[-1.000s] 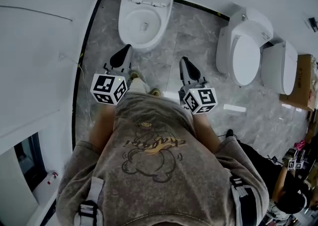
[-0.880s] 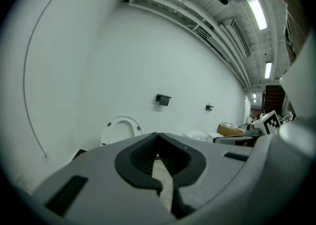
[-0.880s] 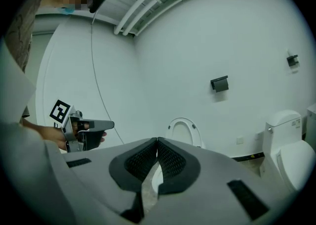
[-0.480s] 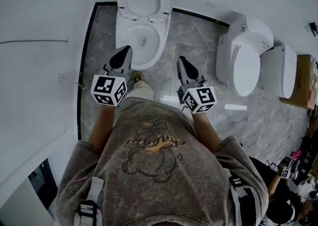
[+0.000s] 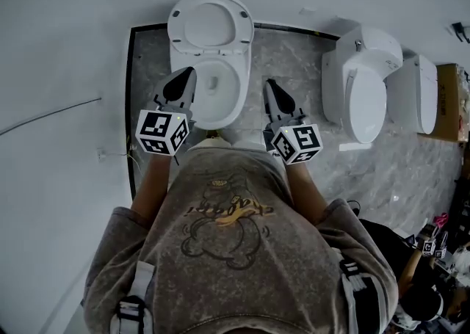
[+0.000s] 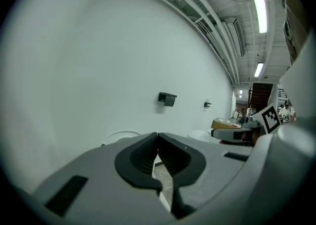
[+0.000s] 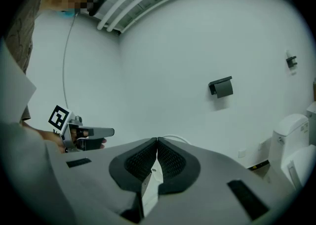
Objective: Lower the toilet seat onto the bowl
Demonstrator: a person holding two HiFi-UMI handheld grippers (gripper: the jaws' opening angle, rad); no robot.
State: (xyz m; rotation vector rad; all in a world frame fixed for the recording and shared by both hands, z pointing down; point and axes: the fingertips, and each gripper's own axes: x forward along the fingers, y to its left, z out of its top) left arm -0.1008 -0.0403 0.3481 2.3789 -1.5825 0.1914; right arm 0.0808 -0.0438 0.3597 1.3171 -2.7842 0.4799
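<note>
A white toilet stands against the wall with its seat and lid (image 5: pixel 211 26) raised upright above the open bowl (image 5: pixel 215 94). My left gripper (image 5: pixel 187 73) is shut and empty, its tip over the bowl's left rim. My right gripper (image 5: pixel 269 85) is also shut and empty, just right of the bowl. In the left gripper view the shut jaws (image 6: pixel 157 135) point at the wall, with the raised seat's top edge (image 6: pixel 120 133) showing behind them. In the right gripper view the shut jaws (image 7: pixel 157 141) point the same way, with the left gripper (image 7: pixel 81 132) at the left.
Two more white toilets (image 5: pixel 363 90) (image 5: pixel 426 94) stand to the right on the grey marble floor (image 5: pixel 294 53). A cardboard box (image 5: pixel 449 97) is at the far right. A white wall runs along the left, and a black paper holder (image 7: pixel 221 87) hangs on the wall. Another person (image 5: pixel 422 288) crouches at bottom right.
The person has stepped closer to the toilet, so the bowl now lies between and just ahead of the two grippers. Both grippers have stayed shut.
</note>
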